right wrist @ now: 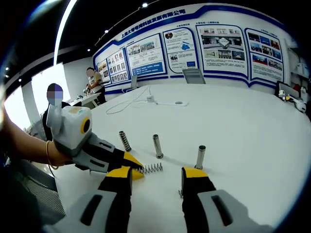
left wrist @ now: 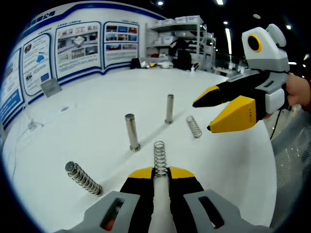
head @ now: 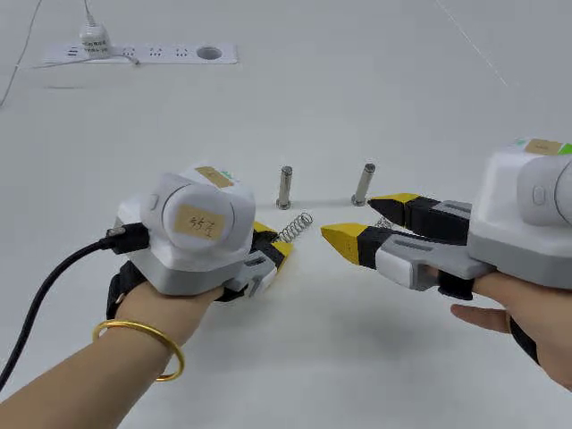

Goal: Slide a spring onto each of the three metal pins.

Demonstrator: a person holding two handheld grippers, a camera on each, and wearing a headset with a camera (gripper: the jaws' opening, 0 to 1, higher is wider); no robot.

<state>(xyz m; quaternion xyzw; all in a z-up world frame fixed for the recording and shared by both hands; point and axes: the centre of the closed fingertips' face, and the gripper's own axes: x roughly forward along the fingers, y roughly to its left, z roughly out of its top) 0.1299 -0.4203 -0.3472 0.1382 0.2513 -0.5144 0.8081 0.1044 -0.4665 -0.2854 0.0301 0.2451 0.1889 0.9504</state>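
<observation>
The left claw point(left wrist: 159, 171) is clamped on the end of a spring point(left wrist: 159, 156) that points at the middle pin point(left wrist: 131, 132), just short of it. The right claw point(right wrist: 158, 174) hangs with jaws apart, to that pin's right. Right of the middle pin stands a second bare pin point(left wrist: 169, 108) with a loose spring point(left wrist: 194, 126) on the white tabletop point(left wrist: 97, 111), and left of it a third pin point(left wrist: 82, 178) wears a spring. The tan label point(head: 198, 222) on the left claw's housing has handwriting I cannot read.
</observation>
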